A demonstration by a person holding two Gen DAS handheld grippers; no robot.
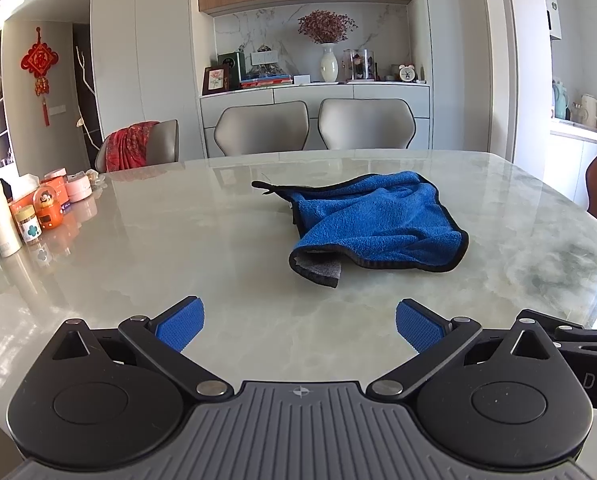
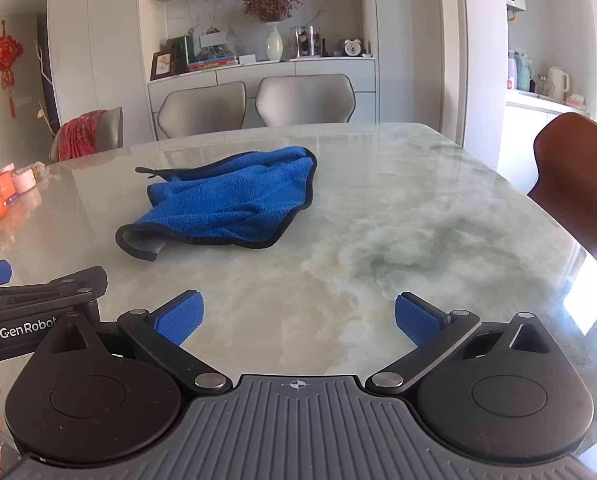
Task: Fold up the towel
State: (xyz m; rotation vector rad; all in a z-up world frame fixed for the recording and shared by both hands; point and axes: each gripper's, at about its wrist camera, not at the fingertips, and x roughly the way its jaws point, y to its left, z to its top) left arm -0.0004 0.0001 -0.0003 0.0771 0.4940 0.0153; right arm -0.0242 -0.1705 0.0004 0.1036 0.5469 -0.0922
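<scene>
With both grippers, left (image 1: 299,326) and right (image 2: 298,322), fully open and empty, your crumpled towel (image 1: 378,224) at one o'clock may bunch if you grab several layers.

1. A home dining room, centred on a marble-topped dining table (image 1: 218,240).
2. Behind the table: two padded chairs (image 1: 314,124) and a sideboard (image 1: 378,92) bearing a flower vase (image 1: 328,62), a framed picture (image 1: 215,80) and an alarm clock (image 1: 406,74).
3. Left of the table: a red knot ornament (image 1: 39,60) on the wall.
4. Right of the table: kettles (image 1: 590,110) on a counter.
</scene>
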